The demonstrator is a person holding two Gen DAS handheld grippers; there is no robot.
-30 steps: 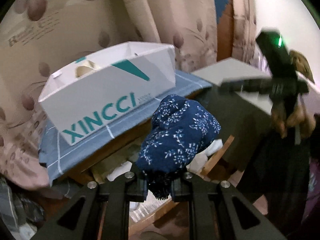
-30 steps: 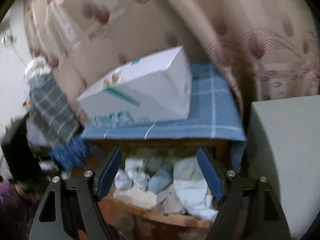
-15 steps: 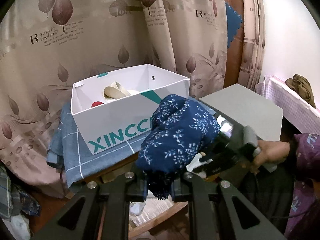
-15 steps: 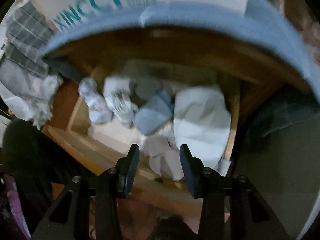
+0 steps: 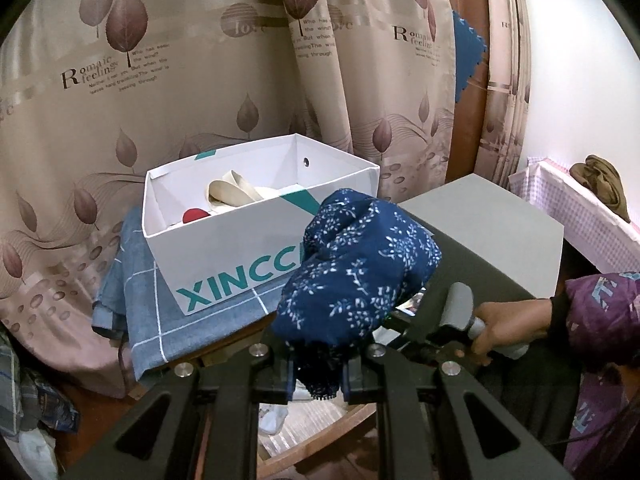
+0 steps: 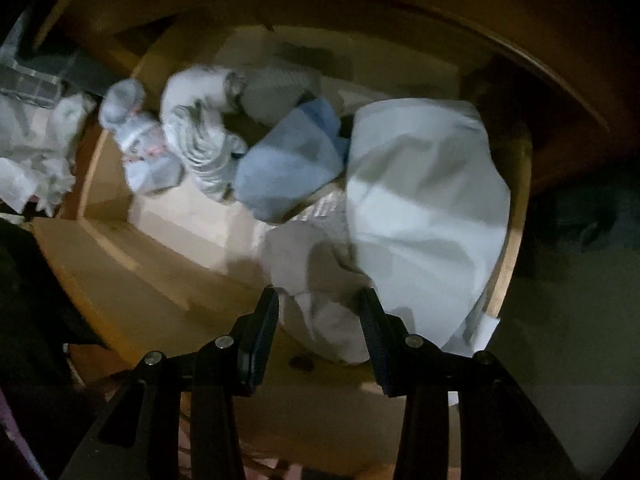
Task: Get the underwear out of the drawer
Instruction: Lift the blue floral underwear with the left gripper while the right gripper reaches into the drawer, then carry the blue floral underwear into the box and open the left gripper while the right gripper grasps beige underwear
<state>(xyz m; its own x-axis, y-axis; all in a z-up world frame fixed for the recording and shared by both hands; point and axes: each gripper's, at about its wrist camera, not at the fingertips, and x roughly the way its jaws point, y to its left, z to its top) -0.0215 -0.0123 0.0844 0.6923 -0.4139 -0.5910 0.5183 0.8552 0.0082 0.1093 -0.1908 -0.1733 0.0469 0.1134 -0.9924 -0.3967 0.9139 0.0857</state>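
L gripper [image 5: 317, 376] pinches navy floral underwear [image 5: 360, 276], lifted clear of drawer [image 6: 516, 216]. R gripper [image 6: 319, 312], jaws half-spread w/ nothing gripped, points down over pale garment [image 6: 320, 272] at drawer's front edge, prob next pick.

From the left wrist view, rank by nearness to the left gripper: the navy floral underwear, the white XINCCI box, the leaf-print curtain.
1. navy floral underwear, clamped in the left gripper itself.
2. white XINCCI box, just beyond, up and to the left, on the blue checked cloth.
3. leaf-print curtain, farthest, hanging behind the box.
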